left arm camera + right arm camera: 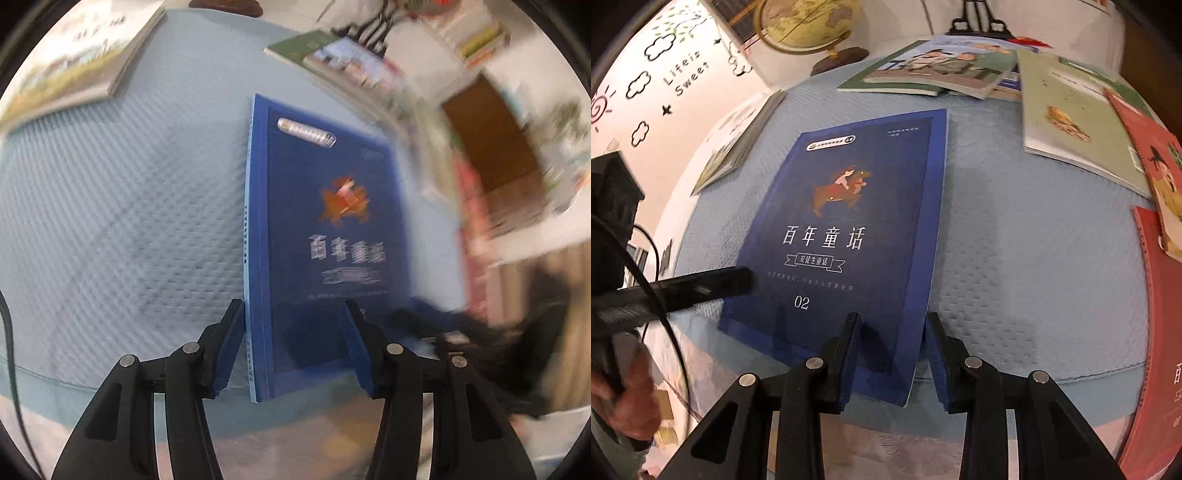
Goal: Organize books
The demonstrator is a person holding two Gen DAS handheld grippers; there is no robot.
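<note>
A dark blue book (pixel 332 229) with white Chinese title and a figure riding an animal lies on the pale blue quilted mat (pixel 110 221). My left gripper (pixel 293 306) straddles its spine: the left finger stands beside the spine and the right finger over the cover. In the right wrist view the same blue book (pixel 849 221) shows its near corner past the mat's front edge. My right gripper (pixel 892 317) straddles its right edge, one finger over the cover, the other beside the page edge. Both sets of jaws stand apart, not pinching. A left-gripper finger (pixel 701 286) reaches over the cover's left side.
Several more books lie around: one at the far left (pixel 738 140), a stack at the back (pixel 942 70), a pale green one (pixel 1067 118) and red ones (pixel 1156 332) on the right. A globe (pixel 809 26) stands at the back. A person's hand (pixel 624 402) shows at the lower left.
</note>
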